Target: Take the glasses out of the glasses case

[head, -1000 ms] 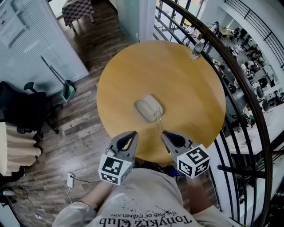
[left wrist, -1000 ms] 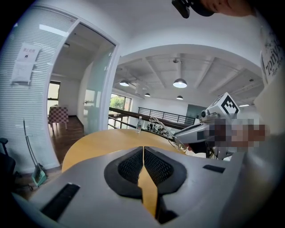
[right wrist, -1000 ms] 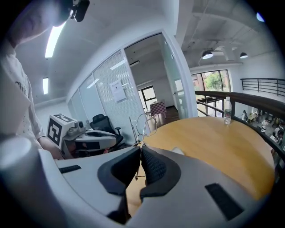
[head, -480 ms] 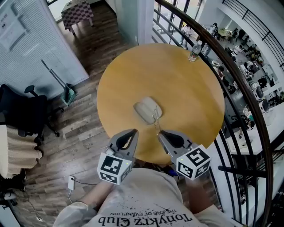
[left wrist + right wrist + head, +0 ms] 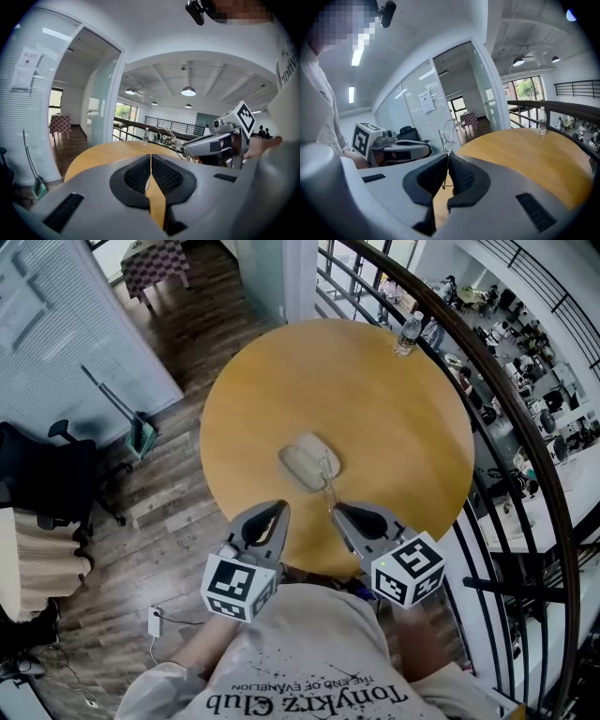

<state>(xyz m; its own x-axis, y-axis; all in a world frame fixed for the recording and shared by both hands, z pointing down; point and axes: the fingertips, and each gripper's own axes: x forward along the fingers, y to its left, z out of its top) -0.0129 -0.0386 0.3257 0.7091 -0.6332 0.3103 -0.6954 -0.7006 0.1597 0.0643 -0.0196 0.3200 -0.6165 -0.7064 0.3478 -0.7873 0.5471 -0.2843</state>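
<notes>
A pale grey glasses case [image 5: 307,460] lies near the middle of the round wooden table [image 5: 394,409]. Thin wire-framed glasses [image 5: 327,478] hang just at the case's near right edge, held by one temple in my right gripper [image 5: 335,510], which is shut on them. In the right gripper view the frame [image 5: 449,133] rises from between the closed pads [image 5: 461,176]. My left gripper [image 5: 282,507] hovers beside it over the table's near edge, shut with nothing in it. The left gripper view shows its jaws [image 5: 150,157] pressed together, with the glasses [image 5: 169,137] off to the right.
A water bottle [image 5: 406,335] stands at the table's far right rim. A dark curved railing [image 5: 506,418] runs close along the table's right side. A black office chair [image 5: 56,474] stands on the wood floor at left.
The head view has shifted slightly. The right gripper still holds the glasses next to the case, and the left gripper stays shut beside it.
</notes>
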